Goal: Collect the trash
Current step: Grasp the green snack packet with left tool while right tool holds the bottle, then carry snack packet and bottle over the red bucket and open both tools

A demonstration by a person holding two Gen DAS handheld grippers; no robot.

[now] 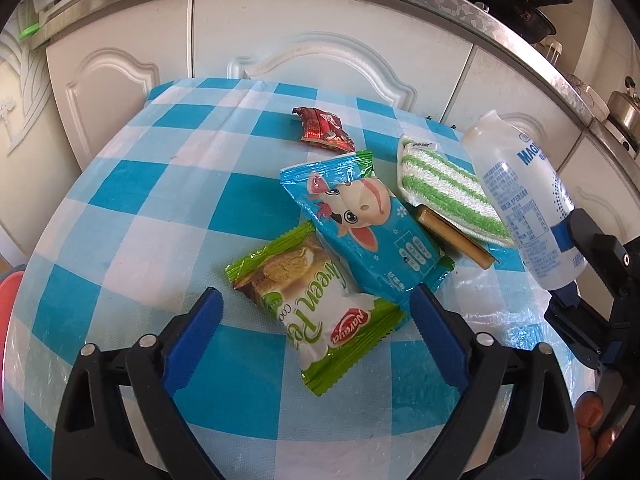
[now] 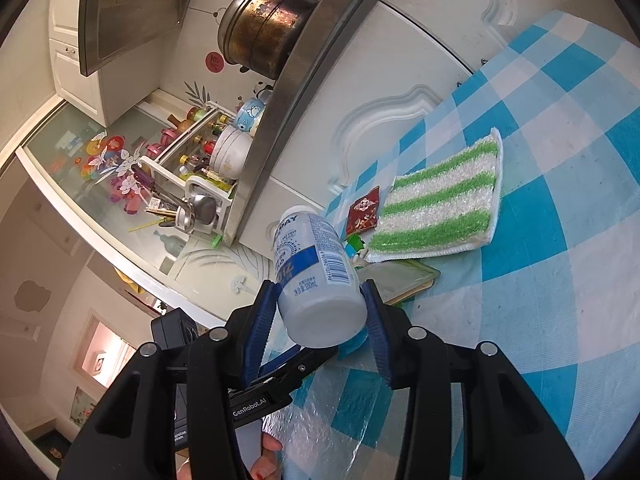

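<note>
The green cookie wrapper lies flat on the checked bench, its near half between the blue pads of my left hand-held gripper, which stands wide and hangs just above it; neither pad presses on it. Overlapping its far edge is the blue cow-print wrapper, and beyond that a red crumpled wrapper sits near the back edge. A gold stick-shaped packet pokes out from under the green-striped cloth (the cloth looks like a cleaning rag, not trash, as I read it).

My right hand-held gripper is clamped on the small white bottle, held clear of the bench and lying nearly level, so that piece is already collected.

I judge the step in hand to be the pick of the green wrapper. The next move calls for lowering the left pads to the cloth, closing on the wrapper alone without catching the blue one, then lifting. No bin shows in either view.
</note>
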